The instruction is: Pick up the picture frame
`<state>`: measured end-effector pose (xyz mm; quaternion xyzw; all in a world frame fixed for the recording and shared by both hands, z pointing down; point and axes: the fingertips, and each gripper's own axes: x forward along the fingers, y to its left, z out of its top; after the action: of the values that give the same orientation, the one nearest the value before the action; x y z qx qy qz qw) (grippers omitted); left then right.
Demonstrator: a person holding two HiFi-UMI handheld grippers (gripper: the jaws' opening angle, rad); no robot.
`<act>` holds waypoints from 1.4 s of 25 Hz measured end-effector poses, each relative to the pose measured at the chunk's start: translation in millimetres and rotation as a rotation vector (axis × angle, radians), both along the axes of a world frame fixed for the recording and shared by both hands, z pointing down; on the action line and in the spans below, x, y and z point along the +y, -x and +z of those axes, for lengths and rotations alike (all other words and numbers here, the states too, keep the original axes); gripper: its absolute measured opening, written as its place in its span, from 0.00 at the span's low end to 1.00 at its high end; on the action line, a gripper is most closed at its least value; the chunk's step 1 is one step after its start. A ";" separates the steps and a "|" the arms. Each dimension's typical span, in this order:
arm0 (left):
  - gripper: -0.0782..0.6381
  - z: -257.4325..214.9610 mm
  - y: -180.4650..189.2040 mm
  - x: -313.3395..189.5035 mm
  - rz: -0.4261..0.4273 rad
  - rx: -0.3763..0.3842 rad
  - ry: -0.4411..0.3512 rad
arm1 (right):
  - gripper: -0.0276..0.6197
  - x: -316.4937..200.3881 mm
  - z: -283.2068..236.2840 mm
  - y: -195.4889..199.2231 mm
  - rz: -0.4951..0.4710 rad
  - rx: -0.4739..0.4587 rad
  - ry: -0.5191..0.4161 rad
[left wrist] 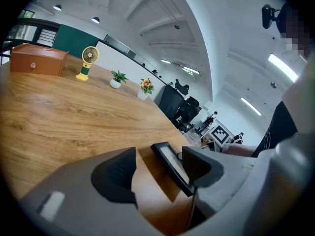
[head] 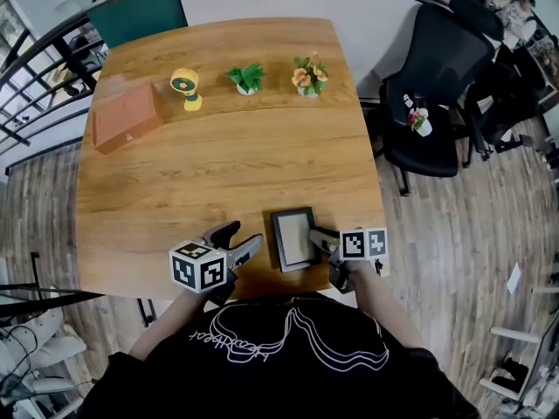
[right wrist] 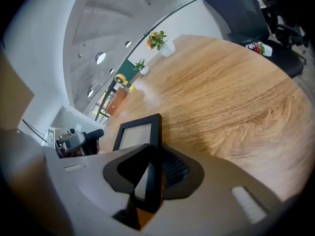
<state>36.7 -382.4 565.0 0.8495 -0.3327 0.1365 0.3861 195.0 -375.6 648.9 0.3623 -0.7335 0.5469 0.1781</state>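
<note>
Right claw (right wrist: 150, 168) is clamped on the right edge of the picture frame (right wrist: 139, 132), which sits at the near edge of the counter (head: 218, 155). Left claw (left wrist: 158, 163) gapes wide and empty, just left of the frame.

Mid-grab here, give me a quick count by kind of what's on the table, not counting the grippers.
Potted plants: 2 (green plant, flowering plant)
Fan: 1
Wooden box: 1
Frame: 1
Total: 5
</note>
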 end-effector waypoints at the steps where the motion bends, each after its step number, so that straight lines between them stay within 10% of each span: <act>1: 0.53 3.5 -3.3 2.2 -0.004 -0.008 0.013 | 0.20 -0.6 0.0 -0.2 -0.001 -0.014 0.008; 21: 0.51 57.0 -76.6 19.1 -0.087 -0.076 0.138 | 0.20 -4.5 0.7 9.2 -0.120 -0.088 0.074; 35: 0.25 48.0 -89.9 11.0 -0.199 0.012 0.127 | 0.21 2.6 -1.9 16.4 -0.262 -0.084 0.059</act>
<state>126.6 -371.4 613.0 0.7869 -0.4036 0.1130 0.4529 178.6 -373.0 647.0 0.2348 -0.7648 0.5550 0.2278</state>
